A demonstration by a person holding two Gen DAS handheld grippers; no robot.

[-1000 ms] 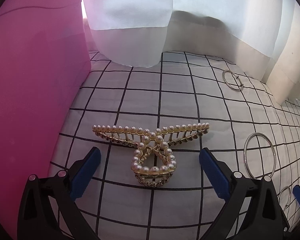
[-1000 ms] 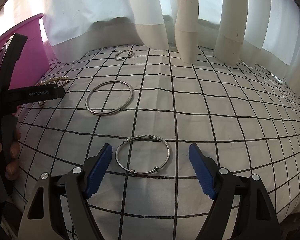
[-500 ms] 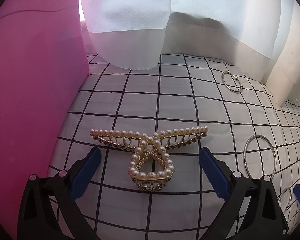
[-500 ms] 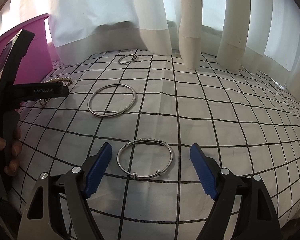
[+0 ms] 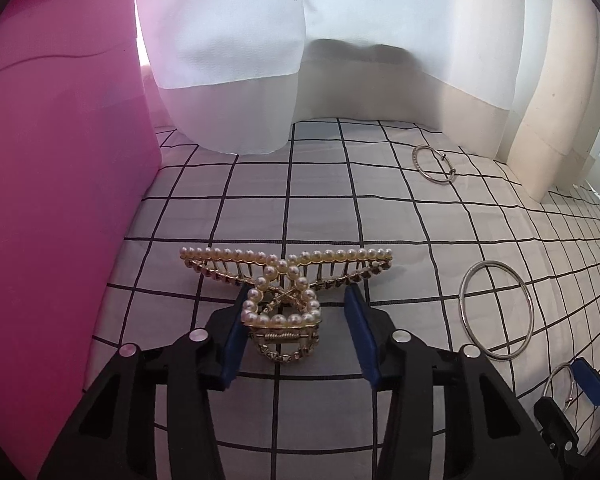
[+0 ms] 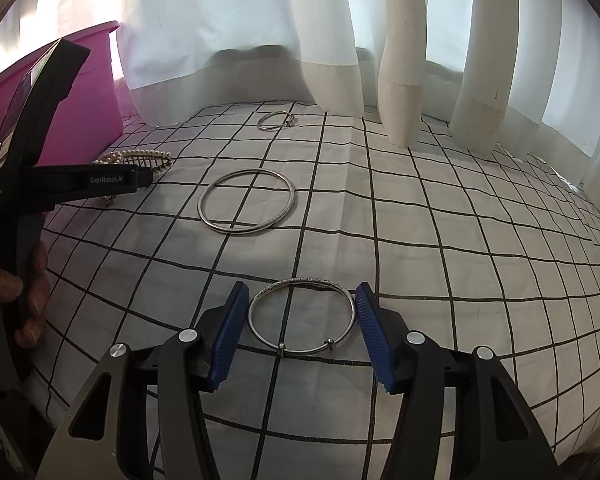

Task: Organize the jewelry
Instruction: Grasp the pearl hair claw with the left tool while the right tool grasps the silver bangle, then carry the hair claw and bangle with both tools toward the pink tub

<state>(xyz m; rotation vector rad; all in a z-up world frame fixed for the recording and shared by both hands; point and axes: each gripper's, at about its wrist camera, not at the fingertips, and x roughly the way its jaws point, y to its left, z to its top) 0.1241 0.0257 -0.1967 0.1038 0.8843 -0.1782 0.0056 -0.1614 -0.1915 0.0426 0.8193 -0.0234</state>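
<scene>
In the left wrist view, the left tool (image 5: 296, 330) is seen closing around a pearl hair clip (image 5: 286, 284). The clip's loop end sits between the blue pads (image 5: 233, 338); the left pad is touching it, but a small gap is seen at the right pad. The clip lies on the checked cloth (image 5: 340, 208), near the pink bin (image 5: 56, 200) at the left edge. A big ring (image 5: 497, 310) and a small ring (image 5: 434, 164) are seen to the right.

In the right wrist view, the right tool (image 6: 302, 330) is seen closing around a thin silver bangle (image 6: 302, 316). The bangle lies flat between the pads, just beside both. A larger bangle (image 6: 246, 201) is seen farther back, and a small one (image 6: 276, 120) by the curtain (image 6: 260, 32). A hand (image 6: 24, 292) is seen at the left edge.
</scene>
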